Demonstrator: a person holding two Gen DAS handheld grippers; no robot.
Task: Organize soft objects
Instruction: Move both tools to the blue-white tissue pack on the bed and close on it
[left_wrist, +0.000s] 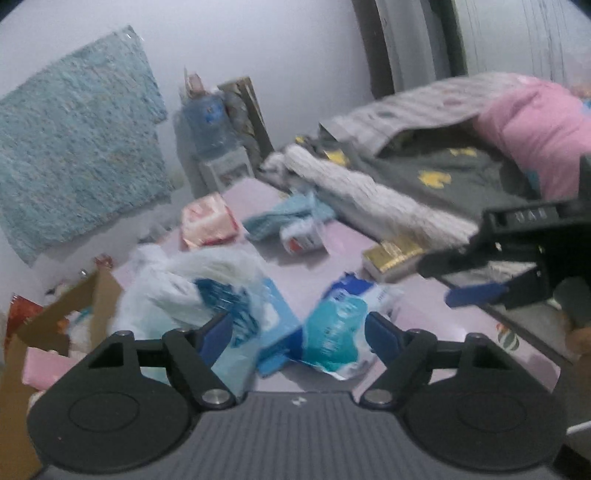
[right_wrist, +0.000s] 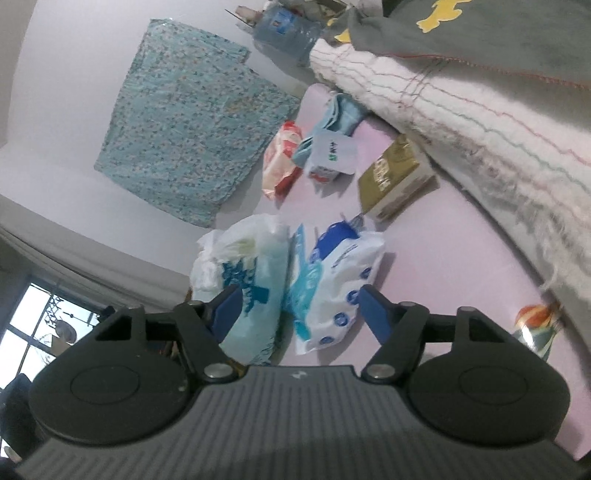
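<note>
While both tools gape empty, left tool (left_wrist: 299, 334) and right tool (right_wrist: 297, 308), blurred tissue packs (left_wrist: 334, 332) lie mid-frame on the pink bed sheet (right_wrist: 443, 266); the cardboard box (left_wrist: 74, 306) is cut off lower left.

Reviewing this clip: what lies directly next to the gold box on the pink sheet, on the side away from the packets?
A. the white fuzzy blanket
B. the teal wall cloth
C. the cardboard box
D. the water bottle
A: the gold box sits on the pink sheet right at the edge of the white fuzzy blanket, which runs along its far side in the right wrist view.
</note>
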